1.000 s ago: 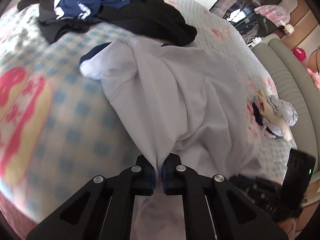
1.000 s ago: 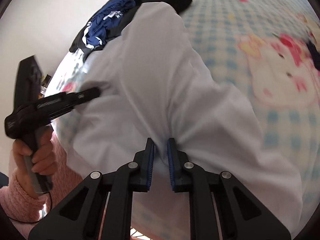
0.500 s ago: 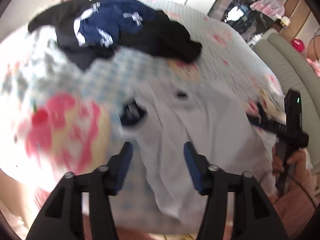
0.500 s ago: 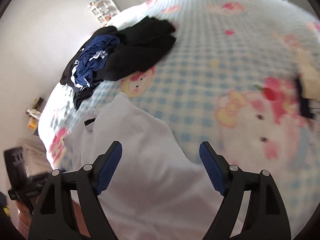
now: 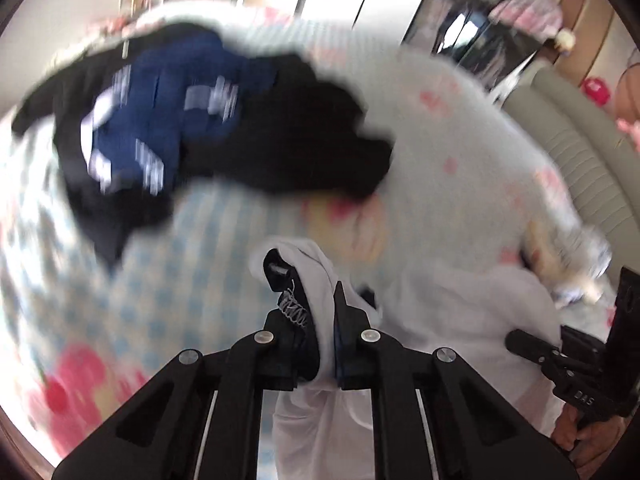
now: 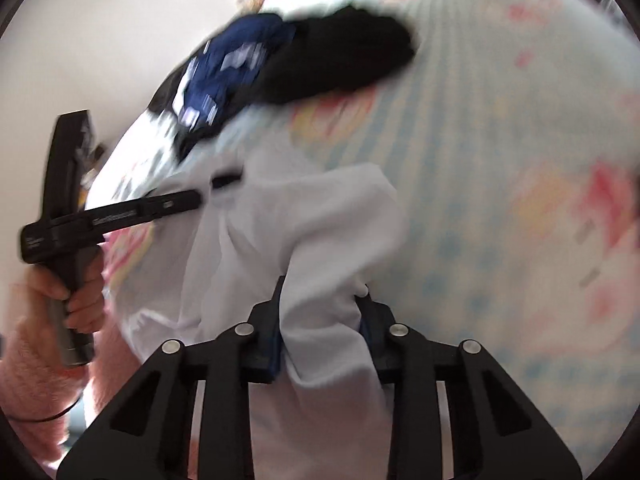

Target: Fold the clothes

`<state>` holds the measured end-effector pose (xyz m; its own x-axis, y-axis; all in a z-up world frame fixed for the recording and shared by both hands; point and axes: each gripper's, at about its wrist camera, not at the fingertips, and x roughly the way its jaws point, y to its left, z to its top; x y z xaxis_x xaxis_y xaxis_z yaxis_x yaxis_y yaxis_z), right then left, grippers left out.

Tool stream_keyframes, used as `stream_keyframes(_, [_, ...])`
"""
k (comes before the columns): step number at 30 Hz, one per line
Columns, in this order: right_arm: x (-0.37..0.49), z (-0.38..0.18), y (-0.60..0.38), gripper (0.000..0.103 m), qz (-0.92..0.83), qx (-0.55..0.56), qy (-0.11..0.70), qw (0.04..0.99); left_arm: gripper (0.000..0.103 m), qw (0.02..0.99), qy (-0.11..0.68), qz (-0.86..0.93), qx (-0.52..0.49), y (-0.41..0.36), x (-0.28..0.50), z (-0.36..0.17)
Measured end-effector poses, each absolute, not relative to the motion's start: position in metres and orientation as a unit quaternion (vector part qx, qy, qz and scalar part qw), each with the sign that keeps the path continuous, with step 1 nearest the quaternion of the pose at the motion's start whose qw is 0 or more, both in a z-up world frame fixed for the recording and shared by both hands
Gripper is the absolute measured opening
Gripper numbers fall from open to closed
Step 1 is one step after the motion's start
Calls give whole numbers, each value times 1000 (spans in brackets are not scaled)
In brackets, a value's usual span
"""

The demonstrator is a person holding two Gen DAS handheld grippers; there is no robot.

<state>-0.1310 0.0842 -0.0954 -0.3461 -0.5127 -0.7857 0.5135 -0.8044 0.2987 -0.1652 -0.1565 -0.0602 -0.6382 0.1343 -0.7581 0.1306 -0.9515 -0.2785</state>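
Lower centre, both views: white soft cotton garment (image 5: 460,320), on checked cartoon-print bedspread (image 5: 180,280), spans both grippers. Left gripper (image 5: 324,344), jaws just closing, pinches navy-lined collar edge; right gripper (image 6: 320,340), jaws just closing, clamps bunched hem. Dark unfolded clothes pile (image 5: 224,128) upper left.

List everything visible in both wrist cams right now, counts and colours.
white garment: 1, white with dark collar, near edge of bed, pinched at two spots
dark clothes pile: 1 heap, black and navy with white print, far side of bed
bedspread: 1, pale blue check with pink cartoon print, under everything
sofa: 1, grey-beige, beside bed
cabinet: 1, dark, back wall
left gripper: black, shut on the collar edge, jaws just closed
right gripper: black, blue pads, shut on a white fold, jaws just closed
hand: pink sleeve, holding left gripper's handle
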Motion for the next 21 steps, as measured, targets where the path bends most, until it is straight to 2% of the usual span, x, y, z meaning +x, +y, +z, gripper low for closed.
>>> stream_keyframes(5, [-159, 35, 123, 27, -901, 333, -12, 279, 12, 26, -130, 954, -268, -156, -170, 87])
stream_keyframes(9, [-144, 133, 162, 28, -942, 192, -40, 273, 12, 34, -119, 973, -195, -157, -143, 138])
stream_keyframes(11, [-134, 146, 175, 31, -952, 170, -41, 251, 12, 34, -127, 971, -201, -159, -130, 126])
stream_keyframes(13, [-126, 129, 189, 35, -949, 191, -47, 245, 13, 35, -139, 959, -245, -162, -125, 88])
stream_keyframes(15, [-123, 71, 198, 39, -934, 265, -47, 235, 15, 38, -167, 929, -327, -167, -127, 22])
stream_keyframes(19, [-117, -79, 215, 39, -863, 470, -42, 180, 17, 21, -221, 834, -505, -173, -119, -115])
stream_keyframes(21, [-100, -114, 222, 39, -843, 508, -46, 169, 19, 4, -210, 811, -546, -164, -96, -156])
